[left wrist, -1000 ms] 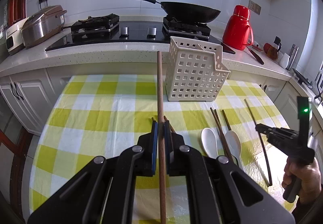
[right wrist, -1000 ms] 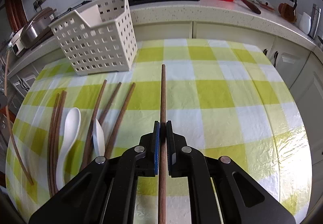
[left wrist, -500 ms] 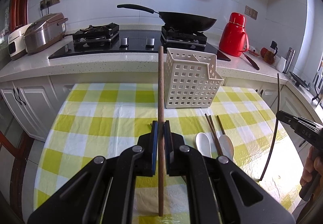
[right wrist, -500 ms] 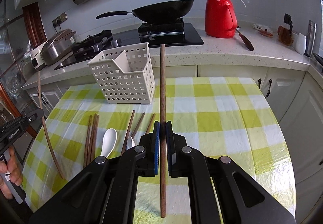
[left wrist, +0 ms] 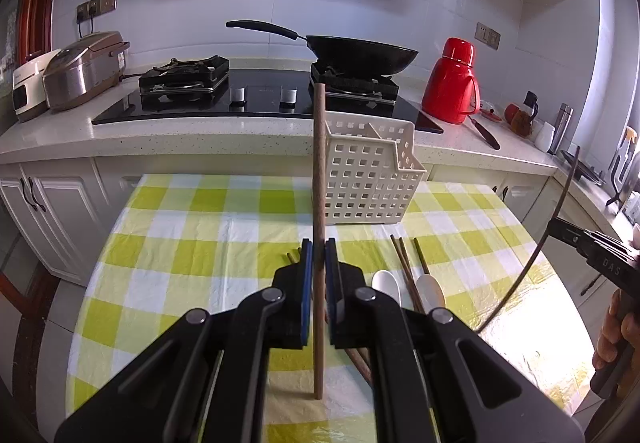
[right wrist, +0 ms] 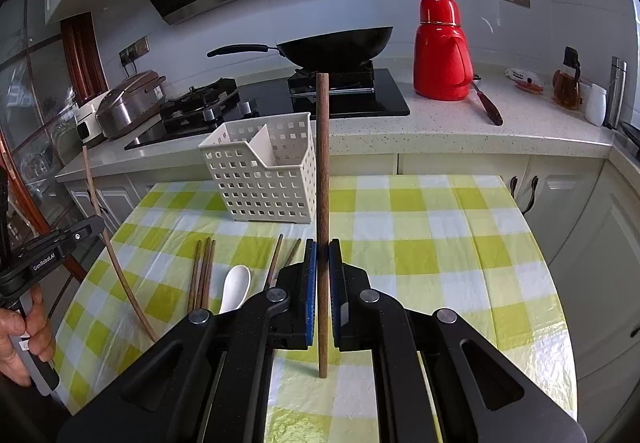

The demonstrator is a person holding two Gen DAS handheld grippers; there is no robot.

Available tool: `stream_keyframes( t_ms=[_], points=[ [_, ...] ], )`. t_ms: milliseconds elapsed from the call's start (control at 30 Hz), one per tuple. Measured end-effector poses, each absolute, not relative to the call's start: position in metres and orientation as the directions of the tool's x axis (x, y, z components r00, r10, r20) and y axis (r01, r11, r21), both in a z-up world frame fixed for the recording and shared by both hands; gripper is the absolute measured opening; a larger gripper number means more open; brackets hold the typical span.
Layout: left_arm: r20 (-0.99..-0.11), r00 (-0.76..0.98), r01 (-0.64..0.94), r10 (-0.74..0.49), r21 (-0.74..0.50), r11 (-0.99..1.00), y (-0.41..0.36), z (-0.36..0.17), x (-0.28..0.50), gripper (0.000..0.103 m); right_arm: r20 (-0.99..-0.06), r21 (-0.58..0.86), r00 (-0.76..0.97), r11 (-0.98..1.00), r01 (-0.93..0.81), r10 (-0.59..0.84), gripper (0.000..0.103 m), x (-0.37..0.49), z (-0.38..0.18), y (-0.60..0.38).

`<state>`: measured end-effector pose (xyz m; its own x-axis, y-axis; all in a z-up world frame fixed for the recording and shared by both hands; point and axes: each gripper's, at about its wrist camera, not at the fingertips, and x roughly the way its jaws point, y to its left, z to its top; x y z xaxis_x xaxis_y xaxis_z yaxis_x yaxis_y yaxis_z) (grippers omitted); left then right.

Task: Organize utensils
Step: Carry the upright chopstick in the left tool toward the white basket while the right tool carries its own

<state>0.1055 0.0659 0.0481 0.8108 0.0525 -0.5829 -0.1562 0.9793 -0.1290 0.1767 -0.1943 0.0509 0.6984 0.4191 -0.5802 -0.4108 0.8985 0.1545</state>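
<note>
Presently, the left gripper (left wrist: 316,263) is clamped on a brown wooden chopstick (left wrist: 319,179), held upright above the checked tablecloth (left wrist: 192,239). Likewise, the right gripper (right wrist: 322,263) is clamped on a second chopstick (right wrist: 322,163), also upright. Behind both stands the white perforated basket (right wrist: 260,179), divided inside. Loose chopsticks (right wrist: 202,271) and two white spoons (left wrist: 386,283) lie on the cloth.

Right gripper (right wrist: 322,275) clamped on upright wooden chopstick (right wrist: 322,183). Behind it, white slotted basket (right wrist: 260,179) on checked tablecloth (right wrist: 440,243). Loose chopsticks (right wrist: 202,271) and white spoon (right wrist: 236,285) lying left.
</note>
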Motion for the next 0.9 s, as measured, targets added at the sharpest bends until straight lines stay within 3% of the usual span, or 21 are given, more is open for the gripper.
stream_keyframes(
  t_ms=[433,900],
  points=[
    [-0.571,0.82,-0.135,0.037,-0.13,0.982,0.069,0.063,0.122,0.006,-0.57,0.157,0.701,0.894,-0.42,0.429,0.006,0.189,0.063,-0.192],
    [-0.478,0.878,-0.039,-0.02,-0.114,0.993,0.067,0.155,0.184,0.006,-0.495,0.131,0.72,0.861,-0.491,0.486,0.006,0.25,0.143,-0.164]
  ],
)
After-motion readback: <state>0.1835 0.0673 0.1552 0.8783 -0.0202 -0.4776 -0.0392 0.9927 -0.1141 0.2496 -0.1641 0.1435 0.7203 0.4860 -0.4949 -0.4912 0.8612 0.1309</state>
